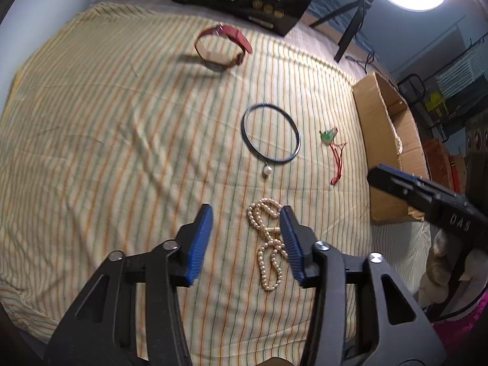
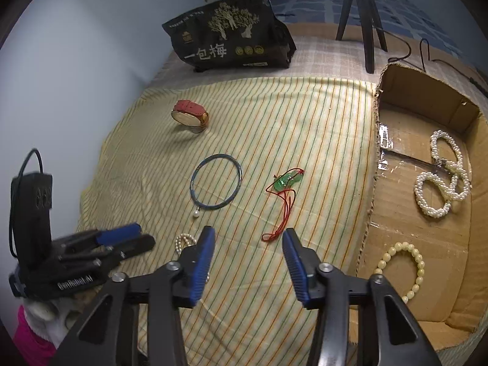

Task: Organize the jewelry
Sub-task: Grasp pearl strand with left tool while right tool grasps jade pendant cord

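Here, the left tongs (image 1: 247, 216) hang over a yellow cloth (image 1: 122, 152) striped in orange and green, their ribbed blue pads (image 1: 198, 244) standing partly apart with nothing gripped; a pinkish pearl necklace (image 1: 268, 244) lies in a loose tangle on the cloth between them, crowding the right-hand pad, though contact cannot be told. Just beyond those tips rests a thin dark wire hoop (image 1: 271, 132) with a single white pearl drop (image 1: 267, 170), and farther off a red leather watch strap (image 1: 222, 45) stands curled on its edge. The right tongs (image 2: 248, 235), likewise partly open and empty, are above bare cloth, with the looped red cord of a glossy green pendant (image 2: 288, 180) ending just ahead between the tips. To the right of these tongs sits a shallow cardboard box (image 2: 375, 164) with ragged cut edges and strips of clear tape on its floor. Inside it lie a round bracelet of cream beads (image 2: 405, 271) near the front and a cluster of woven white pearl bracelets (image 2: 442, 177) toward the back. Beyond both tongs, at the far edge of the cloth, a black printed pouch (image 2: 228, 36) with tree artwork stands upright.
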Motion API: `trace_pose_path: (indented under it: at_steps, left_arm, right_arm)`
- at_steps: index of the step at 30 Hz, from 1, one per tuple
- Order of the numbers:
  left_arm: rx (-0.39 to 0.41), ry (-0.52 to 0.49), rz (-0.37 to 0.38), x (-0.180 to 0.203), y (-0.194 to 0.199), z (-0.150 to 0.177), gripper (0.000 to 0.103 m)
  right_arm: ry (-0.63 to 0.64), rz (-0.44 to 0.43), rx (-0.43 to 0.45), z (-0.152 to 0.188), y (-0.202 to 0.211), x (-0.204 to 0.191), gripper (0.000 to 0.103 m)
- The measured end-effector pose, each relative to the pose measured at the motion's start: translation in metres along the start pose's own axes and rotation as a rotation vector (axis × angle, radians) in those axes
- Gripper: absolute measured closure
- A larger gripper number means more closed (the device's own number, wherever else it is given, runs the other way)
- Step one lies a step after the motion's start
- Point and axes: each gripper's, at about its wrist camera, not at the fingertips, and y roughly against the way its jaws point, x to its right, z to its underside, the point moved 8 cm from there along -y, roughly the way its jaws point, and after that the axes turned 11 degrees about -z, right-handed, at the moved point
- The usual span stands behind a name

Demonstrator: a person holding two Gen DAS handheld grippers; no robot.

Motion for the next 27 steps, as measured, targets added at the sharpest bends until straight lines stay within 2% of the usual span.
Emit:
trace_pose_path:
  at_steps: [3,6,10,15,20,27]
  left_arm:
    - [-0.009,-0.011,-0.003,0.006,-0.005,0.001,0.06]
    - [-0.03,-0.019,-0.01,0.01,-0.014,0.005,0.067]
    - [-0.053,-0.025,-0.018,0.013,-0.024,0.008,0.068]
    - [-0.057,-0.022,-0.029,0.013,-0.028,0.006,0.068]
    - [-0.063,-0.015,-0.019,0.013,-0.03,0.005,0.068]
    - [-0.066,-0.015,-0.015,0.011,-0.031,0.006,0.068]
  right_arm:
    - [-0.02,0.004,-0.009,-0.006,-0.009,0.005,0.061]
    - [-0.036,0.015,-0.029,-0.011,-0.021,0.01,0.068]
    - [-0.018,0.078,-0.049,-0.016,-0.034,0.016,0.072]
    - [0.008,0.137,-0.057,-0.022,-0.043,0.02,0.072]
    - [0.01,0.164,-0.048,-0.035,-0.045,0.024,0.072]
    - [-0.006,0.2,-0.085,-0.04,-0.062,0.035,0.072]
